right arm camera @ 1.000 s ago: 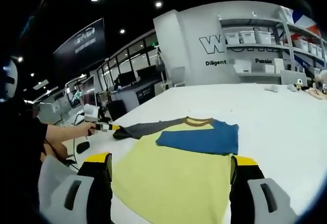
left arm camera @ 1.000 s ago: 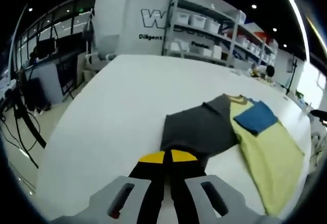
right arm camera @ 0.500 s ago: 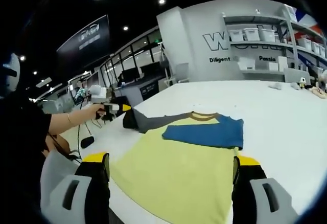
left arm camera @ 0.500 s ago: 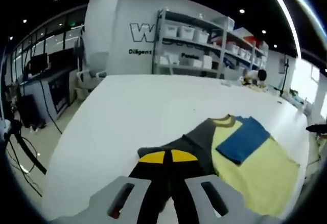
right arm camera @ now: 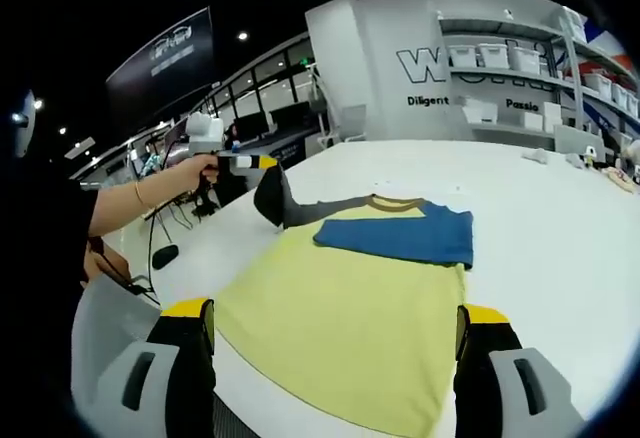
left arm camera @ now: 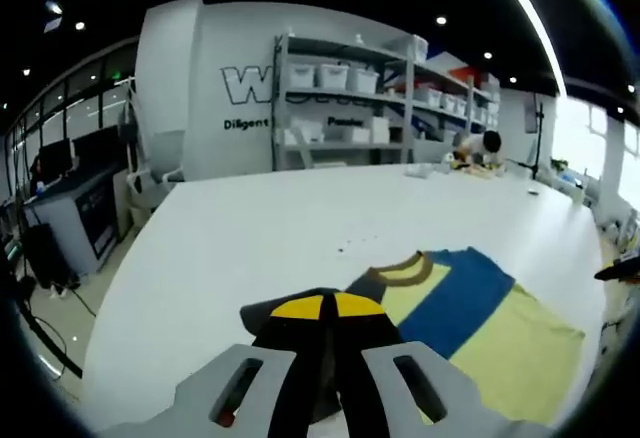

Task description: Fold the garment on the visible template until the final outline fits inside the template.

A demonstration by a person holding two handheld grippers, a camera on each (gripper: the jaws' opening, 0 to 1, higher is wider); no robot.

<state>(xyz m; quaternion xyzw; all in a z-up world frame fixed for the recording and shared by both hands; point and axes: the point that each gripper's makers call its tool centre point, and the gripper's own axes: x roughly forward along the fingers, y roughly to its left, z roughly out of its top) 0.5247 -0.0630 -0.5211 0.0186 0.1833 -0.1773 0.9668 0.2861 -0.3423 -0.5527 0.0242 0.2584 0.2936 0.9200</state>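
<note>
In the right gripper view, the right gripper (right arm camera: 333,343) sits nearest, its fingers (right arm camera: 187,358) spread wide and holding nothing, hovering above the near hem of the shirt (right arm camera: 350,313). The shirt lies flat on the white table (right arm camera: 560,228), yellow body toward the camera. Its blue sleeve (right arm camera: 400,236) is already folded across the chest, below the brown collar (right arm camera: 393,201).

Farther off, at the shirt's far-left corner, the left gripper (right arm camera: 250,162) holds the grey sleeve (right arm camera: 290,208) raised off the table. In the left gripper view its fingers (left arm camera: 298,307) are pinched together on the dark cloth (left arm camera: 290,308), with the collar (left arm camera: 400,270) and the blue sleeve (left arm camera: 455,293) just beyond.

I judge the main risk to be drag: a pull on the raised sleeve that is too hard or angled outward could slide the whole shirt along the table, undoing the blue fold. The grip covers little cloth, so the sleeve could slip out mid-swing and drop in a crumpled heap. Laid down crooked, it could poke past the intended outline. No template line can be made out on the table, so the fit is hard to judge.
</note>
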